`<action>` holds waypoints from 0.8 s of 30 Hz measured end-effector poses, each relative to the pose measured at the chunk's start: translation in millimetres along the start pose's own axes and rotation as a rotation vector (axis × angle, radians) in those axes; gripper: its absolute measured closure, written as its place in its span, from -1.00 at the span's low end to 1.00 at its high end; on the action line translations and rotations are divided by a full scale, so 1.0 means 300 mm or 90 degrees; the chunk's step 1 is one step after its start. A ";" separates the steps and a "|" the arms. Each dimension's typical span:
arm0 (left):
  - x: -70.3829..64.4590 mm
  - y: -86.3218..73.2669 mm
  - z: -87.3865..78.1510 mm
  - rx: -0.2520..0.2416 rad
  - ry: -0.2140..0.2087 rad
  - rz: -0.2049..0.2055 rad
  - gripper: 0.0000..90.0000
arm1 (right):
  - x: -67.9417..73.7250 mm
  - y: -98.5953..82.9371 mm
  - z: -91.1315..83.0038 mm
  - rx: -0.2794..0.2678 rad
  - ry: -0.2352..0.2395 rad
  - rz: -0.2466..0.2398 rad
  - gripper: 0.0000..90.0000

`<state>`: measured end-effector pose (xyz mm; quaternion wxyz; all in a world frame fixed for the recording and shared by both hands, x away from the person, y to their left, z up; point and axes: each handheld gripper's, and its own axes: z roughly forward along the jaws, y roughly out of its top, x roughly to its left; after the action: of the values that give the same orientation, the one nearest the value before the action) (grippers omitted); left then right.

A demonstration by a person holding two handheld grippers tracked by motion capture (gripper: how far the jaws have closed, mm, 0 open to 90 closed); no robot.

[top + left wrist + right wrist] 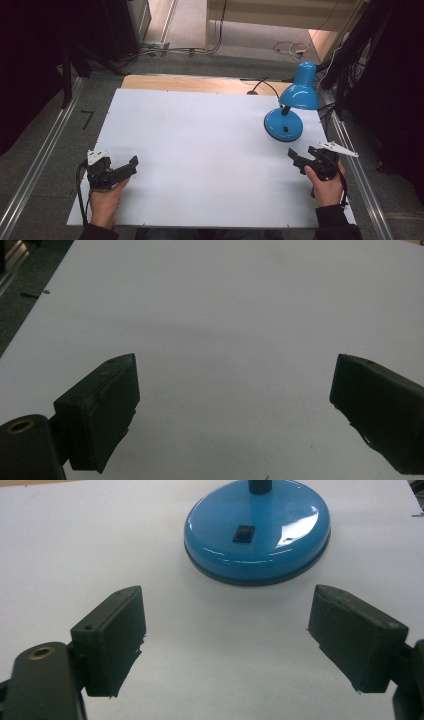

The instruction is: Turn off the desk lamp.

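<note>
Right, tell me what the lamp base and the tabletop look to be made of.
Lamp base: glossy blue, likely painted metal or hard plastic; sharp bright reflections show on its dome, with a black switch set in it. Tabletop: matte white board, perhaps laminate; it shows no glare.

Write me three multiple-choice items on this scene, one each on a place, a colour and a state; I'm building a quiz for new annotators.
1. Where on the white board does the lamp stand?
A. far right
B. near left
C. centre

2. What colour is the lamp?
A. red
B. blue
C. green

3. How is the right gripper?
A. shut on the lamp
B. shut, empty
C. open, empty

Key: 1 A, the high view shows it ahead of the right gripper. 2 B, base and shade are glossy blue. 3 C, its fingers stand wide apart short of the lamp's base.
</note>
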<state>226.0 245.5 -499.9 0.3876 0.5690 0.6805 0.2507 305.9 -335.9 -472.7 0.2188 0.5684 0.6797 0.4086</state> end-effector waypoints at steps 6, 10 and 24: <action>-0.001 0.000 0.000 0.001 0.000 0.000 -0.86 | 0.001 -0.006 -0.019 -0.005 0.005 0.001 -0.69; -0.002 -0.001 0.001 0.000 -0.001 -0.001 -0.86 | 0.002 -0.010 -0.030 -0.005 0.007 0.000 -0.69; -0.002 -0.001 0.002 0.001 0.001 -0.002 -0.86 | -0.001 -0.027 -0.062 -0.004 0.012 0.007 -0.69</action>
<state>226.4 244.9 -500.4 0.3871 0.5680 0.6821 0.2495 287.0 -342.0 -468.8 0.2119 0.5675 0.6776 0.4170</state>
